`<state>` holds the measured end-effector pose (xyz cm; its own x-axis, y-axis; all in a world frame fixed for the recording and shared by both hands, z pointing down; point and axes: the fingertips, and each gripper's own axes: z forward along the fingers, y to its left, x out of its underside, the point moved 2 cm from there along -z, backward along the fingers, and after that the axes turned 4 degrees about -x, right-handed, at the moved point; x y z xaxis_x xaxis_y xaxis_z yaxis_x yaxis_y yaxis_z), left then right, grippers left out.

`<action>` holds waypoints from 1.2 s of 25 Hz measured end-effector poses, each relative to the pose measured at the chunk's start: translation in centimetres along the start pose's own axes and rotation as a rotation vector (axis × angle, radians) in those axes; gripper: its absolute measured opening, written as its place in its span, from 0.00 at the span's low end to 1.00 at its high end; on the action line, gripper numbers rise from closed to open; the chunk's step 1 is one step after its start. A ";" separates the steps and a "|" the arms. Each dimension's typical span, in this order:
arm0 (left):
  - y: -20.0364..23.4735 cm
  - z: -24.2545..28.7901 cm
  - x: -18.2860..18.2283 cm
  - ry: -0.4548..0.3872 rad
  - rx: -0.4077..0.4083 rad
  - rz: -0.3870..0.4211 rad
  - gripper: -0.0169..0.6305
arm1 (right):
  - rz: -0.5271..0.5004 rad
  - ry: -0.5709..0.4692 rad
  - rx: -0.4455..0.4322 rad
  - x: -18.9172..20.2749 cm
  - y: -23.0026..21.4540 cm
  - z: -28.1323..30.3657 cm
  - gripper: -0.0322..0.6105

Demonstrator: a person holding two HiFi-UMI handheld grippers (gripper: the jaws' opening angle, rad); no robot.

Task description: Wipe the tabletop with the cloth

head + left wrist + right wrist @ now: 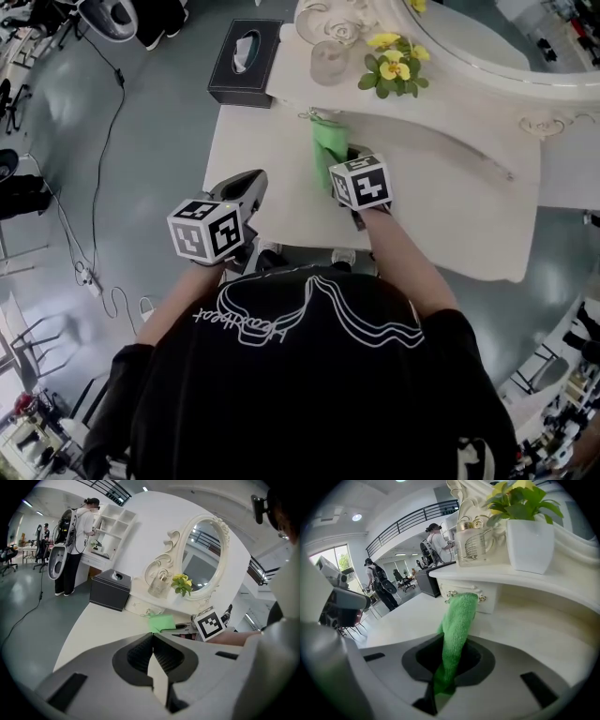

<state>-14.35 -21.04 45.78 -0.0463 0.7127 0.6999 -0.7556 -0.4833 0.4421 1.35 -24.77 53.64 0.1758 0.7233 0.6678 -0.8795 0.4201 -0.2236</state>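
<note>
The green cloth (457, 630) lies stretched on the white worktop (459, 202), toward its back, its near end pinched in the right hand-held gripper (440, 684). The left hand-held gripper (152, 653) is closed on nothing, near the worktop's left edge. Wiping seems barely begun, and most of the surface is probably left to do.
</note>
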 end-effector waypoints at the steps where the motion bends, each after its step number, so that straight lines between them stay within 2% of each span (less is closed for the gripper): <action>1: -0.3 0.0 0.0 -0.003 -0.001 0.000 0.03 | 0.001 -0.001 0.002 0.2 -0.3 -0.3 0.14; 17: -5.6 1.6 0.7 -0.019 0.009 0.003 0.03 | 0.026 -0.014 0.025 2.8 -4.6 -4.1 0.14; 30: -10.3 4.6 2.7 0.018 0.044 0.016 0.03 | 0.051 -0.031 0.056 5.1 -8.9 -7.7 0.14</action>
<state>-3.62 -16.49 45.69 -0.0706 0.7134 0.6972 -0.7250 -0.5168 0.4553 13.48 -20.53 53.55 0.1169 0.7258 0.6779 -0.9105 0.3510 -0.2188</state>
